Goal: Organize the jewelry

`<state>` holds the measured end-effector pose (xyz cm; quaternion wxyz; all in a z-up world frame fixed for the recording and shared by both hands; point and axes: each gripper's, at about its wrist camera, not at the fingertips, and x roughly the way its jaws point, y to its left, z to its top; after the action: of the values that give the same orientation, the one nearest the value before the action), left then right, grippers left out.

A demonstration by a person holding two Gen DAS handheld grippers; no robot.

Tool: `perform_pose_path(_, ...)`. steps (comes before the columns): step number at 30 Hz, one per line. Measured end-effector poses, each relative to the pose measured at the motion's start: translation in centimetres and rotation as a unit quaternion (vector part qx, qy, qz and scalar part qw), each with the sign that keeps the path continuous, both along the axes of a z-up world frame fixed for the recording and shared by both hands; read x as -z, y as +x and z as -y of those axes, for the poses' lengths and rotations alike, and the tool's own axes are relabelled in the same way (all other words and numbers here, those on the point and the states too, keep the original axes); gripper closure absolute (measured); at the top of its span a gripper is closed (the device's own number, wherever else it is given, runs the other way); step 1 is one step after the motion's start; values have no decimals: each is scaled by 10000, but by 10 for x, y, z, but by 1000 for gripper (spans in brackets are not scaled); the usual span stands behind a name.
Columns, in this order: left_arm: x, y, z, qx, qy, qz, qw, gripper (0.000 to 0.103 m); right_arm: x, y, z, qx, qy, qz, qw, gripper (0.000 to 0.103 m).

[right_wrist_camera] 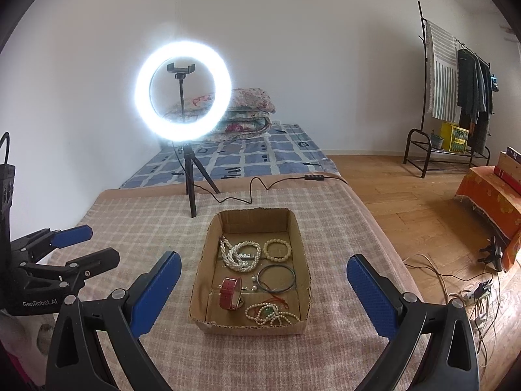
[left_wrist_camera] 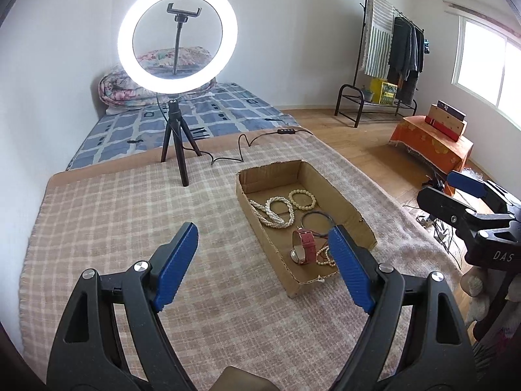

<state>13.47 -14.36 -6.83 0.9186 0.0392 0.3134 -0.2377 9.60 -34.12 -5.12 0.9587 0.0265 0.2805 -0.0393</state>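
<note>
Both grippers, left gripper (left_wrist_camera: 263, 251) and right gripper (right_wrist_camera: 263, 285), hang released and empty. Jewelry sits in the cardboard box (right_wrist_camera: 208, 244) (nothing loose outside). I would check pieces lie untangled before stopping.

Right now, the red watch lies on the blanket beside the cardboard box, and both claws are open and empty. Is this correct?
Not quite. The red watch lies inside the cardboard box, among the bead bracelets, as the right wrist view shows. The left claw and right claw are indeed open and empty.
</note>
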Motion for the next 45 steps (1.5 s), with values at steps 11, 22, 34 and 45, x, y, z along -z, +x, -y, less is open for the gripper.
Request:
perform_pose_path(11, -5, -7, -2, -121, 53, 234, 9996, 1, -2, -9, -5, 58, -147, 118, 9998, 0)
perform_pose_path(22, -5, -6, -5, -353, 152, 263, 9989, 0, 0, -7, -7, 73, -140, 77, 9998, 0)
perform_pose_path(34, -5, -9, -3, -364, 262, 331, 9984, 0, 3, 0, -10, 14, -197, 21, 9998, 0)
perform_pose_path(45, -5, -10, -2, -329, 257, 338, 9986, 0, 7, 2, -11, -4, -227, 3, 9997, 0)
